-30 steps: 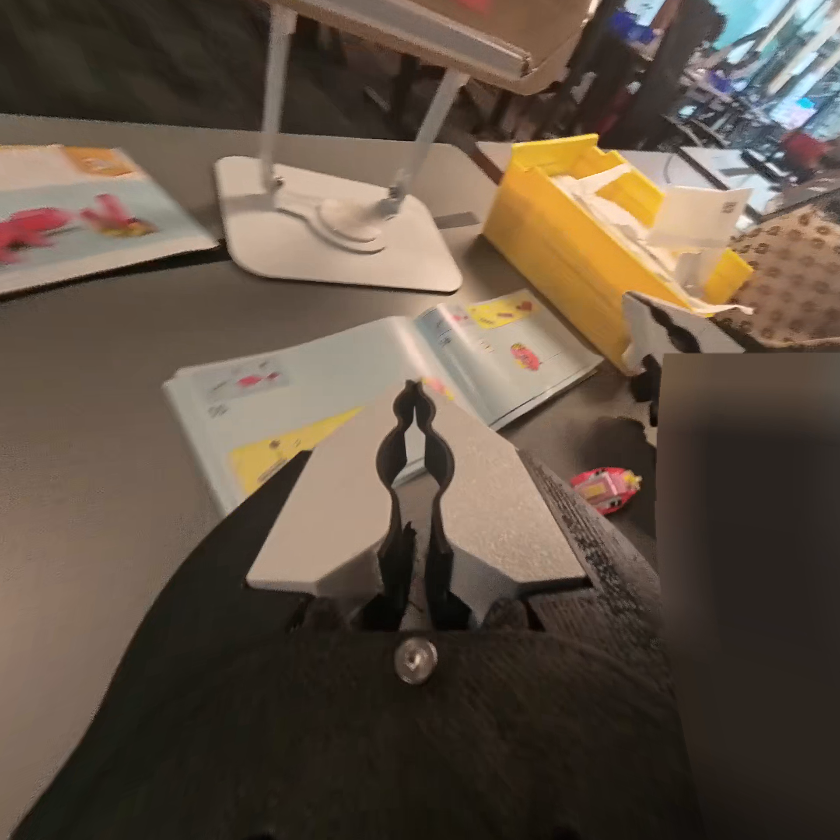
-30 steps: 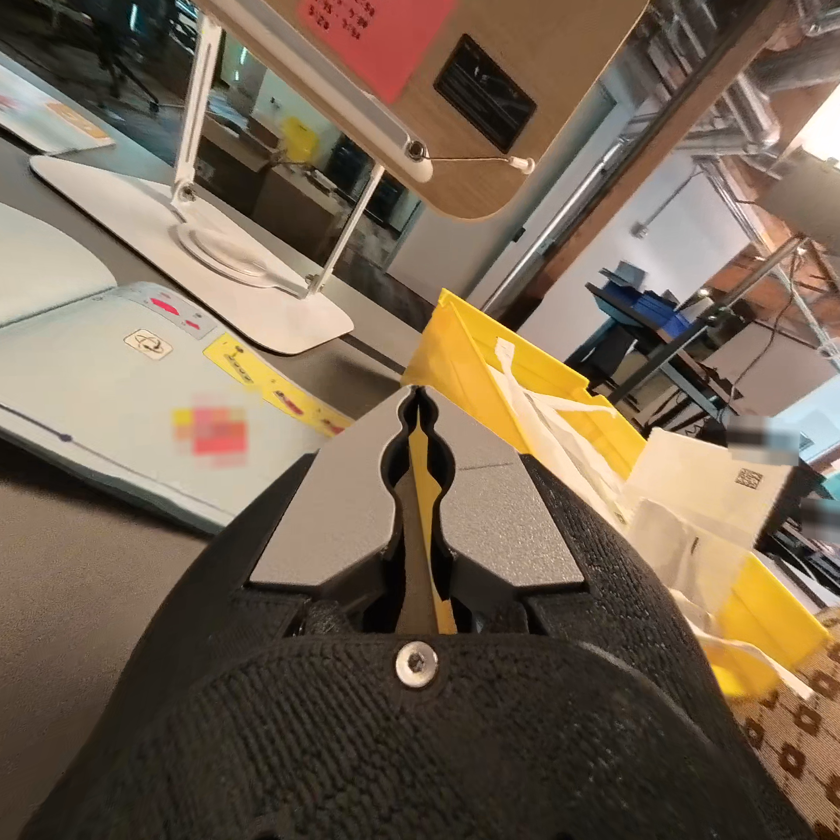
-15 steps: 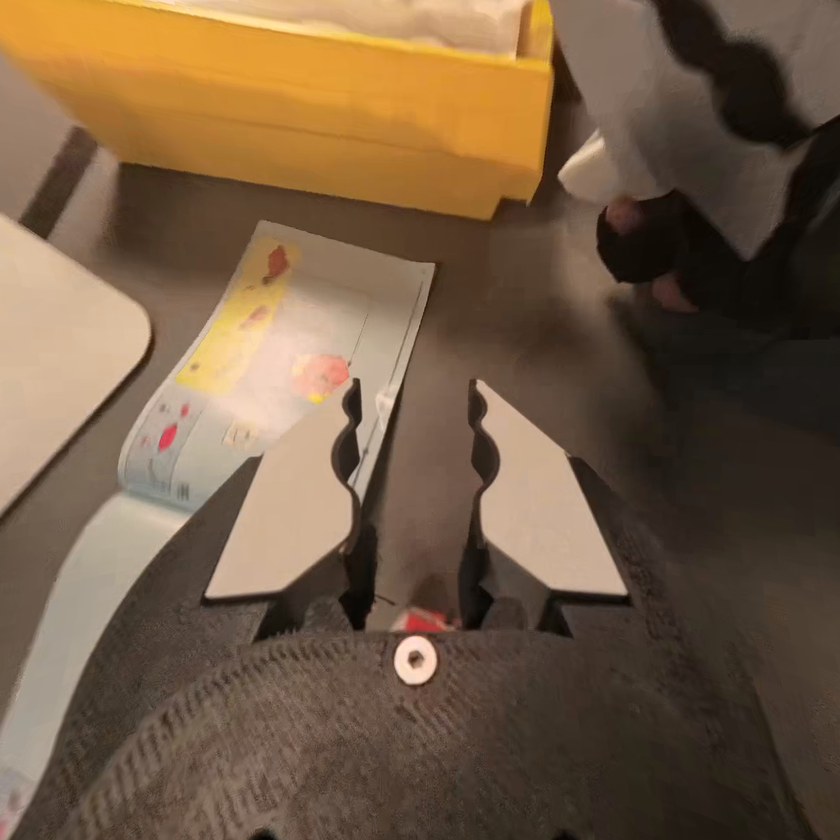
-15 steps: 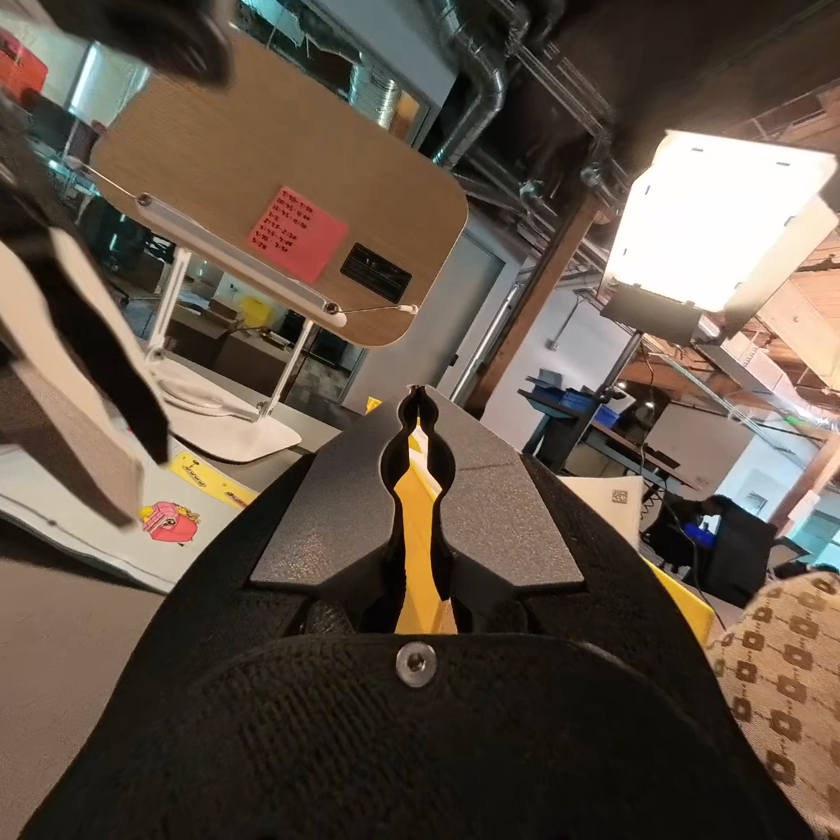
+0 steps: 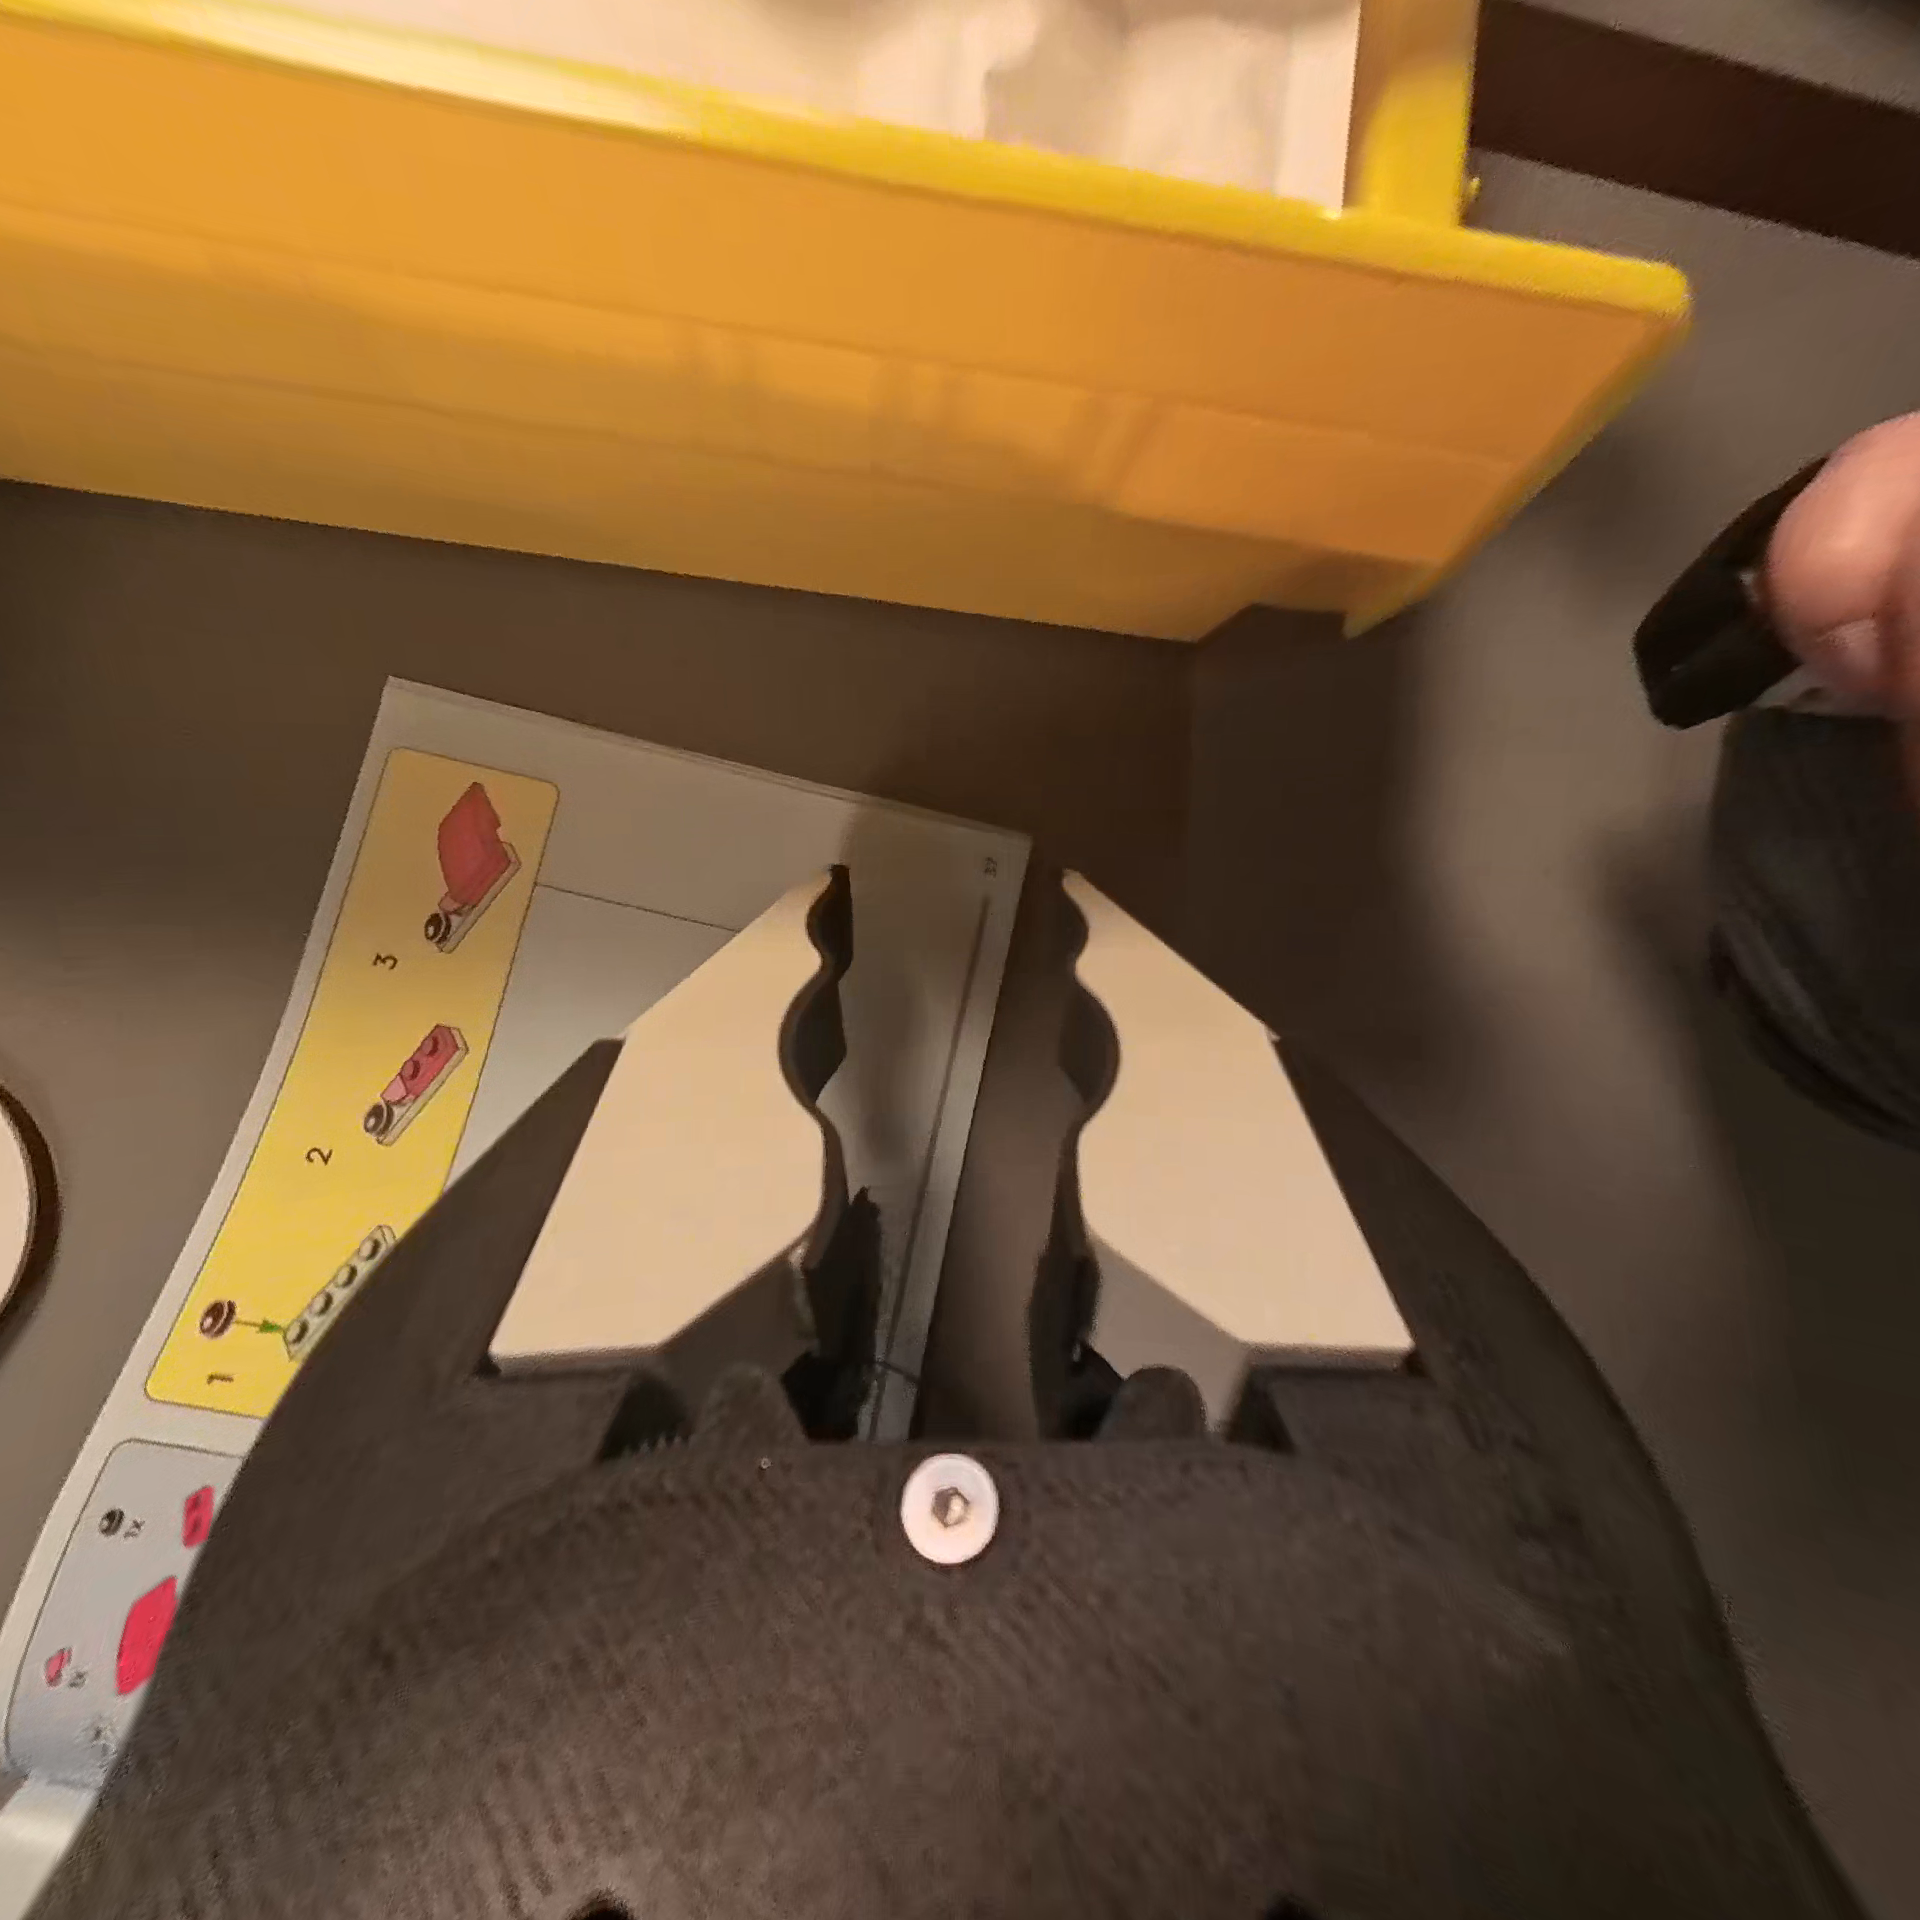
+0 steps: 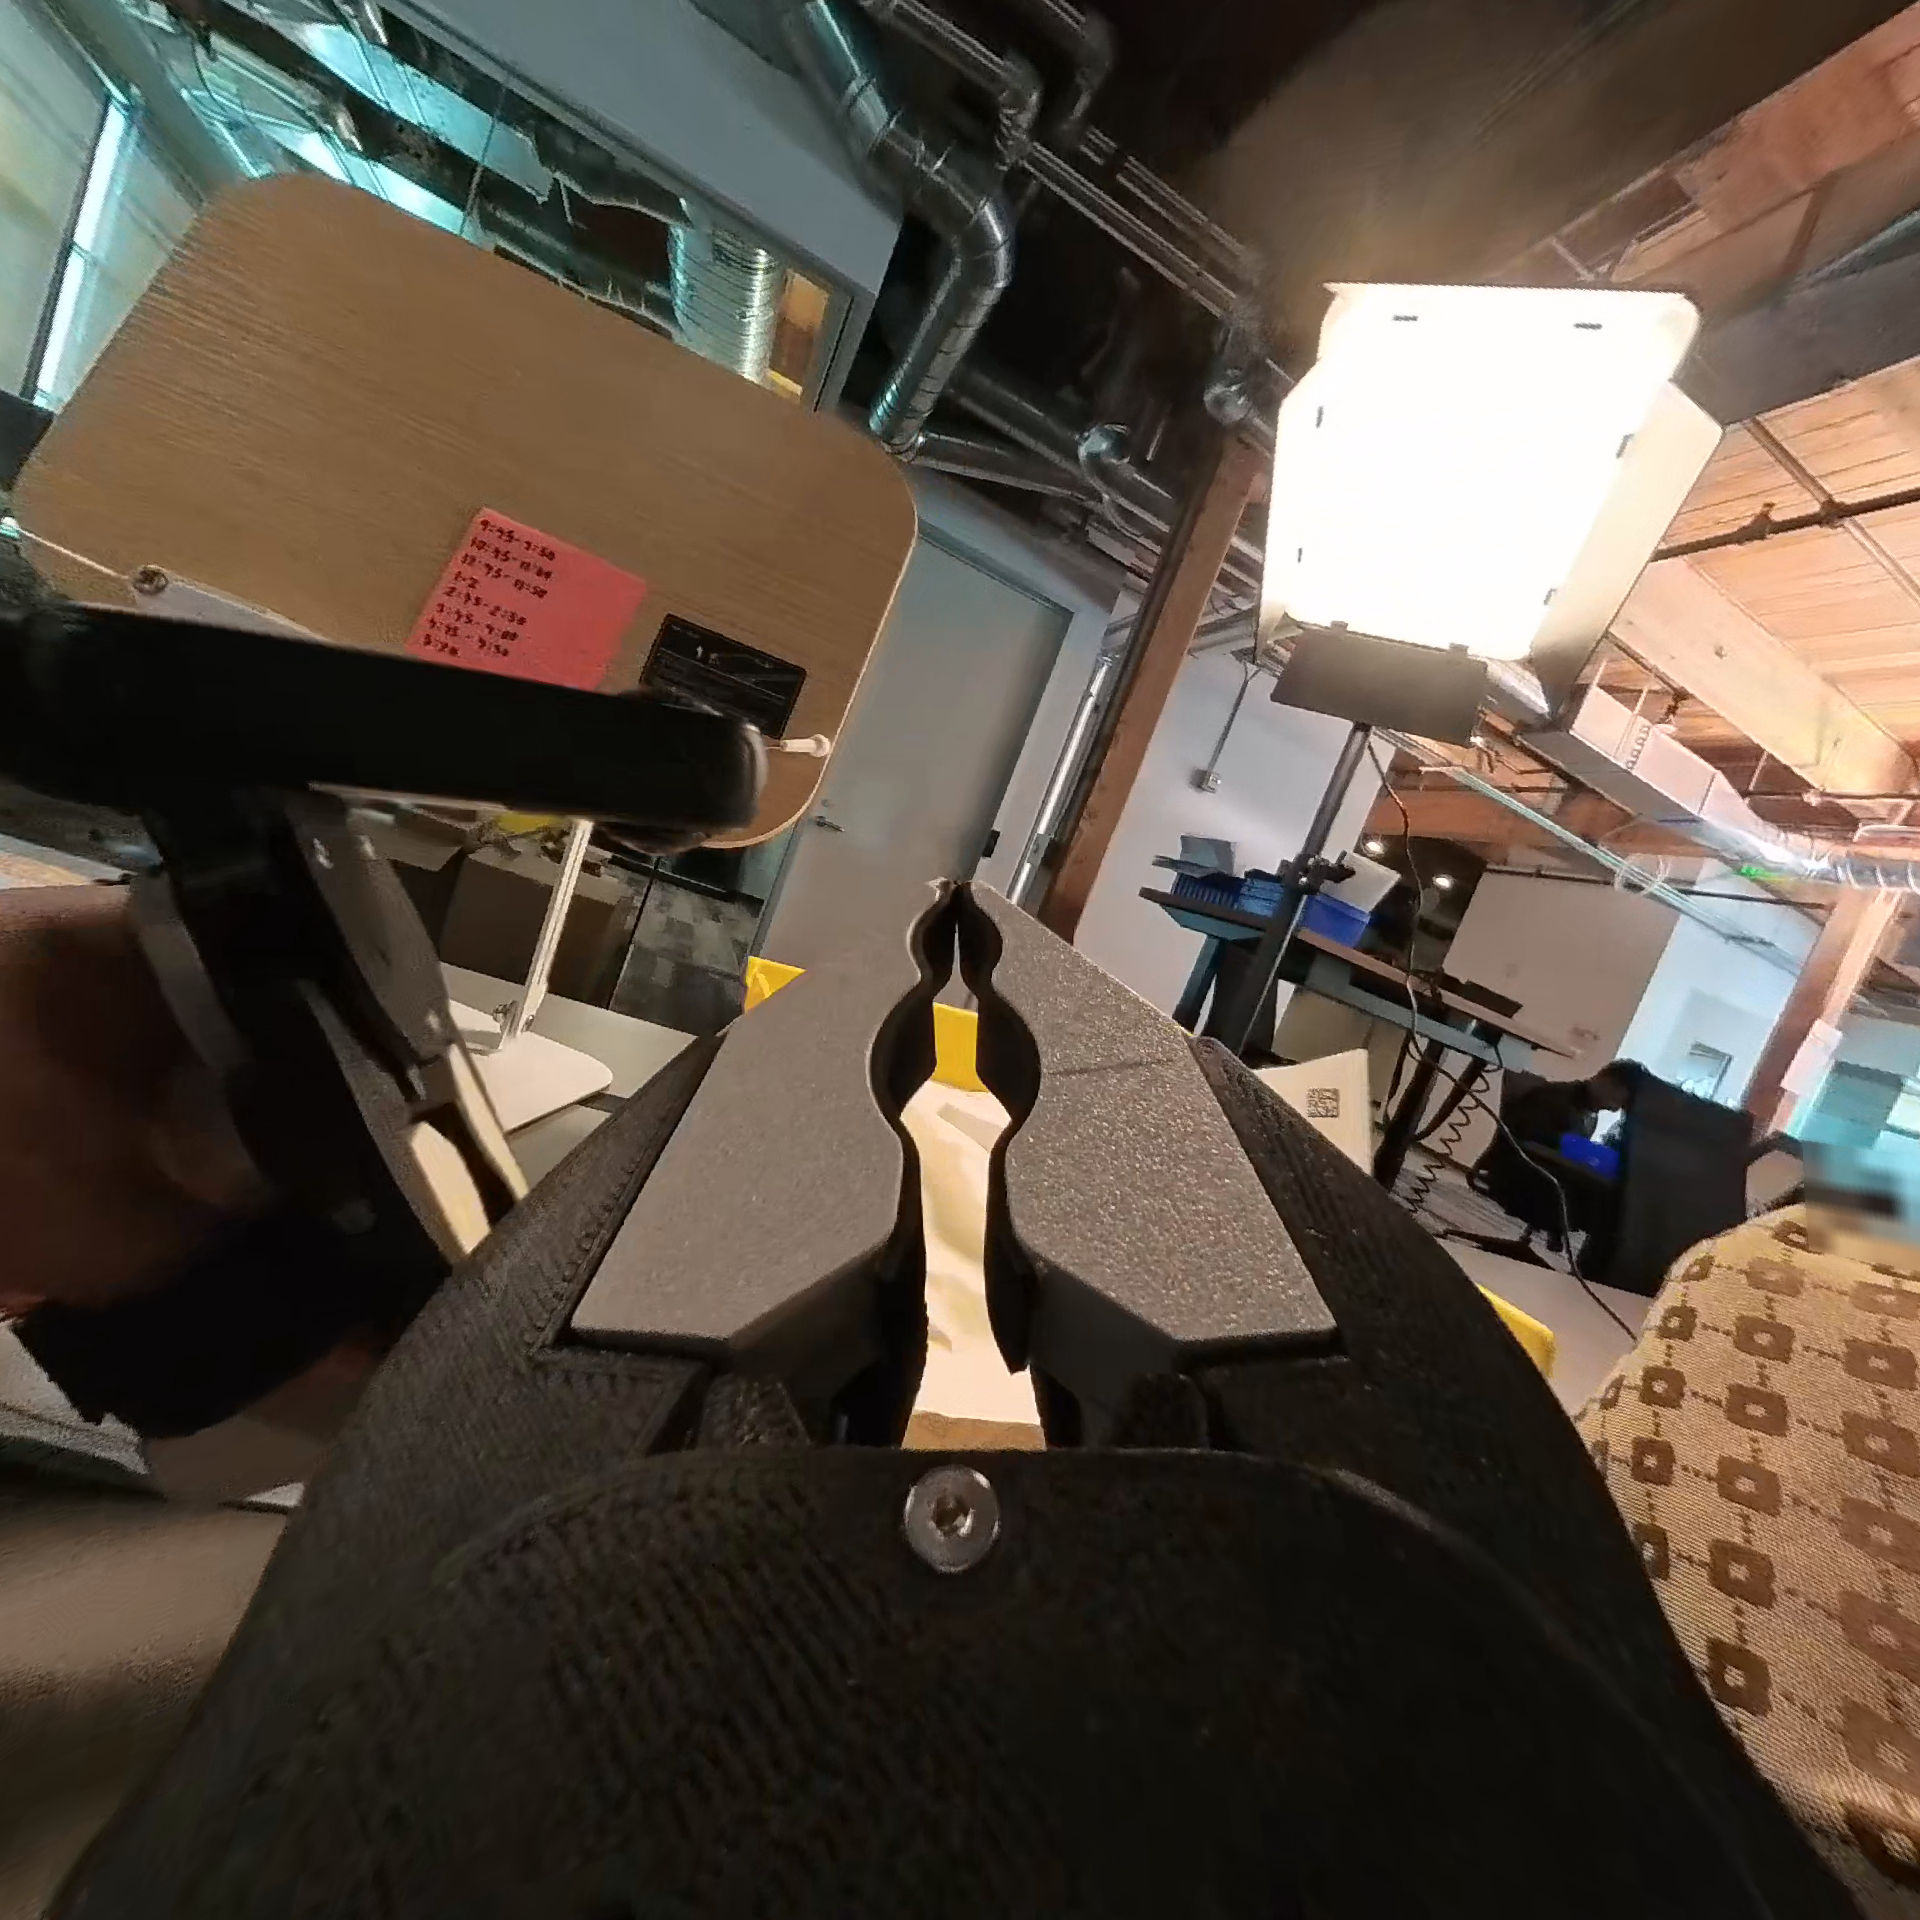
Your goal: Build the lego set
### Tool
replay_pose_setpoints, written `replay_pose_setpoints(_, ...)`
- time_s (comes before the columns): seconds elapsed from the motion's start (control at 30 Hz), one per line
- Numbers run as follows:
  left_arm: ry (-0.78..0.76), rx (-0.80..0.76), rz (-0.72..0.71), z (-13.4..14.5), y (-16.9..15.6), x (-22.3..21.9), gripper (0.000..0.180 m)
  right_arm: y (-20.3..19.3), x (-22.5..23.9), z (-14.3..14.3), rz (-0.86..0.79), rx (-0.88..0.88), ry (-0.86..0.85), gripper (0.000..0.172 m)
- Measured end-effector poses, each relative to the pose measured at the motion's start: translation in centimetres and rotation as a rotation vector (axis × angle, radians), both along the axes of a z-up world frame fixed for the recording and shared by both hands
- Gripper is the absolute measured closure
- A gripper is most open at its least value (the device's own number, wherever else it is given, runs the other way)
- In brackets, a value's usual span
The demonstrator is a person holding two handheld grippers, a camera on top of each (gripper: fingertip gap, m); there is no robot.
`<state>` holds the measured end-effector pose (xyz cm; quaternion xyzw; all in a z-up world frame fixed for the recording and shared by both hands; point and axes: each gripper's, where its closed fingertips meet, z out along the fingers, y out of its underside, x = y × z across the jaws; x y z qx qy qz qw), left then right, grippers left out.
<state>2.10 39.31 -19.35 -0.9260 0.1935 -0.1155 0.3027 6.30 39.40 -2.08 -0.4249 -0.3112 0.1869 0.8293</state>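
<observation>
Left tool (image 5: 948, 883), fingers spread and empty, hangs over an instruction booklet (image 5: 665, 914) on the tabletop (image 5: 187, 623) beside a yellow bin (image 5: 727, 343); right tool (image 6: 954, 896), tips pressed together, grips nothing.

Open left claw (image 5: 948, 883) over instruction booklet (image 5: 665, 831).

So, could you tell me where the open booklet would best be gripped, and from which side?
Probably at its free corner nearest the yellow bin. The booklet lies flat on the table, so only an edge offers purchase. The left gripper, fingers open, already straddles that right edge, so come in low from the right, one finger sliding under the page.
</observation>
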Motion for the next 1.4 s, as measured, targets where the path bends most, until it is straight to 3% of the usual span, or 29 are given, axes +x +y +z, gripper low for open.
replay_pose_setpoints(0.1, -0.018, -0.011, -0.003, 0.0, 0.2, 0.2, 0.155, -0.2, -0.3, -0.1, 0.006, 0.006, -0.012, 0.172)
replay_pose_setpoints(0.17, -0.085, -0.032, -0.019, 0.3, 0.0, 0.8, 0.180, -0.2, -0.3, -0.1, 0.010, 0.004, -0.013, 0.172)
replay_pose_setpoints(0.37, -0.140, -0.076, 0.009, 0.3, -0.5, 0.3, 0.180, -0.3, -0.6, -0.3, 0.022, -0.004, -0.019, 0.172)
replay_pose_setpoints(0.63, -0.123, 0.050, 0.022, 2.0, -0.2, -0.4, 0.180, -0.2, -0.8, -0.5, 0.031, -0.020, -0.020, 0.172)
replay_pose_setpoints(0.67, -0.084, 0.054, 0.029, 1.8, 0.0, -0.6, 0.157, -0.3, -0.9, -0.5, 0.033, -0.019, -0.022, 0.172)
replay_pose_setpoints(0.7, -0.053, 0.040, 0.020, 1.4, 0.0, -0.6, 0.148, -0.3, -0.9, -0.5, 0.035, -0.018, -0.023, 0.172)
replay_pose_setpoints(0.8, -0.022, 0.028, -0.013, 0.7, 0.0, 0.1, 0.146, -0.4, -0.9, -0.5, 0.037, -0.015, -0.026, 0.172)
replay_pose_setpoints(1.03, 0.002, 0.000, -0.017, -0.2, 0.0, 0.1, 0.159, -0.4, -1.0, -0.4, 0.045, -0.023, -0.021, 0.172)
replay_pose_setpoints(1.23, -0.091, 0.005, 0.011, 0.7, 0.3, 0.1, 0.171, -0.3, -1.0, -0.4, 0.049, -0.029, -0.020, 0.172)
replay_pose_setpoints(1.4, -0.080, -0.027, 0.015, 0.1, 0.0, 0.0, 0.178, -0.4, -1.1, -0.4, 0.056, -0.030, -0.022, 0.172)
